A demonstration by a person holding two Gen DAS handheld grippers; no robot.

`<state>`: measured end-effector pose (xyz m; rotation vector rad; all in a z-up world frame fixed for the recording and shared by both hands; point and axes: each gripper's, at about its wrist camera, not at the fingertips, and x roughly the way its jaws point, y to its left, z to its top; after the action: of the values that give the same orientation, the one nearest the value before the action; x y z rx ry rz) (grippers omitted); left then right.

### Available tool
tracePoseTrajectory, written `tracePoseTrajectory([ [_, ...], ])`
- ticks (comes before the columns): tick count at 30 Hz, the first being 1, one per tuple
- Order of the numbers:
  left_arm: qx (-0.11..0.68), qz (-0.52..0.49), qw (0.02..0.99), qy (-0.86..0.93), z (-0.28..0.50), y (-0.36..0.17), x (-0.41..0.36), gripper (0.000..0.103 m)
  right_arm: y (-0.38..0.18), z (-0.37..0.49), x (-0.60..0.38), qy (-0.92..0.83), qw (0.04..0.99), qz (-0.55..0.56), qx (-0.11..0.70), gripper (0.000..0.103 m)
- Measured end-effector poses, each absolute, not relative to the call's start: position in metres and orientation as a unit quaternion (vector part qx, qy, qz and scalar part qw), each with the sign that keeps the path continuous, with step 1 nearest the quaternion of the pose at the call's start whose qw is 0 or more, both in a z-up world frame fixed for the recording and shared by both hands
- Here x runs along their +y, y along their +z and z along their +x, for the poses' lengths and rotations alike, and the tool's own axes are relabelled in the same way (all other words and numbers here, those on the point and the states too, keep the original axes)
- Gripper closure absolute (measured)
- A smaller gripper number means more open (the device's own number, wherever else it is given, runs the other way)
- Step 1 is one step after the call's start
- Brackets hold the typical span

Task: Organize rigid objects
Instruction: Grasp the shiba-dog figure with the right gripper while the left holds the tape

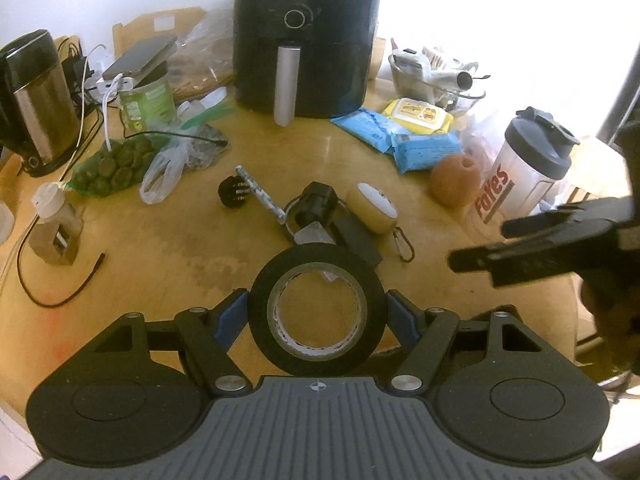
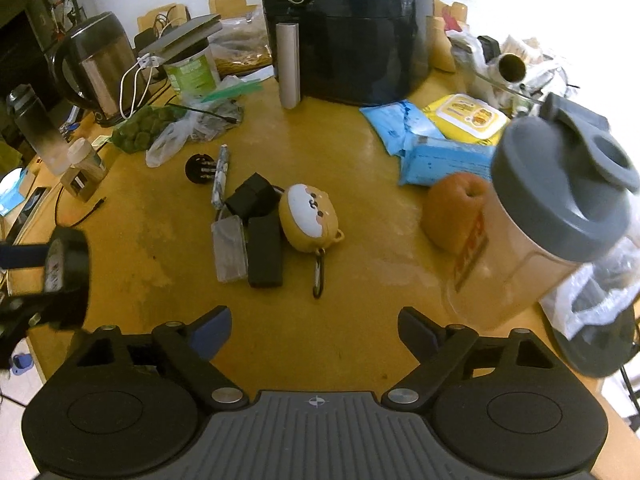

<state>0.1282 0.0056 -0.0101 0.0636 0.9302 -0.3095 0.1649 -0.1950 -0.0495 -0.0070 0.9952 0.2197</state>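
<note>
**Tape roll gripped on the left, right jaws empty over the wooden table**

Looking down on a worn yellow wooden table (image 2: 352,148), crowded along its far edge, with a white wall behind and strong glare to the right. Standing at the far middle, straight ahead of both tools: a black air fryer (image 1: 306,36) with a silver handle. Sitting far left: a steel kettle (image 2: 98,68) among white cables.

Holding dark green lumps, ahead and to the left: a clear plastic bag (image 1: 116,164). Resting under a flat dark device beside it: a green-labelled tub (image 2: 192,72). Standing close on the right of the right tool: a clear shaker bottle (image 2: 552,216) with a grey flip lid, contents impossible to tell, with an orange fruit (image 2: 452,212) just beside it. Lying beyond that: blue and yellow wipe packs (image 2: 440,136).

Lying in a loose cluster straight ahead of the fingers: a dog-faced earbud case (image 2: 310,216) with a carabiner, touching a black block (image 2: 264,250), a clear flat case (image 2: 230,248), a black cube (image 2: 252,198), a patterned pen (image 2: 220,176) and a round black plug (image 2: 200,168).

Clamping a black tape roll (image 1: 318,312) by its outer rim, lifted clear of the table: left gripper (image 1: 318,316), fingers spread about the roll's width. Hovering wide apart over bare wood, gripping nothing: right gripper (image 2: 314,336).
</note>
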Motion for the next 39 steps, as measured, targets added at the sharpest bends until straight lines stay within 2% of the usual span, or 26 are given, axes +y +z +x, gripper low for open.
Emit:
tracePoseTrajectory([
  [5, 0.448, 0.021, 0.882, -0.146, 0.119, -0.007, 0.011, 0.031, -0.058, 0.182, -0.191, 0.105, 0.874, -0.006, 0.474, 0.016],
  [9, 0.450, 0.013, 0.882, -0.141, 0.115, -0.006, 0.015, 0.031, -0.066, 0.196, -0.189, 0.105, 0.873, -0.003, 0.477, 0.023],
  [20, 0.451, -0.012, 0.885, -0.117, 0.106, -0.001, 0.033, 0.030, -0.084, 0.237, -0.177, 0.102, 0.873, -0.015, 0.476, 0.033],
  [39, 0.458, -0.037, 0.883, -0.091, 0.109, -0.005, 0.063, 0.030, -0.121, 0.290, -0.161, 0.119, 0.866, -0.010, 0.485, 0.039],
])
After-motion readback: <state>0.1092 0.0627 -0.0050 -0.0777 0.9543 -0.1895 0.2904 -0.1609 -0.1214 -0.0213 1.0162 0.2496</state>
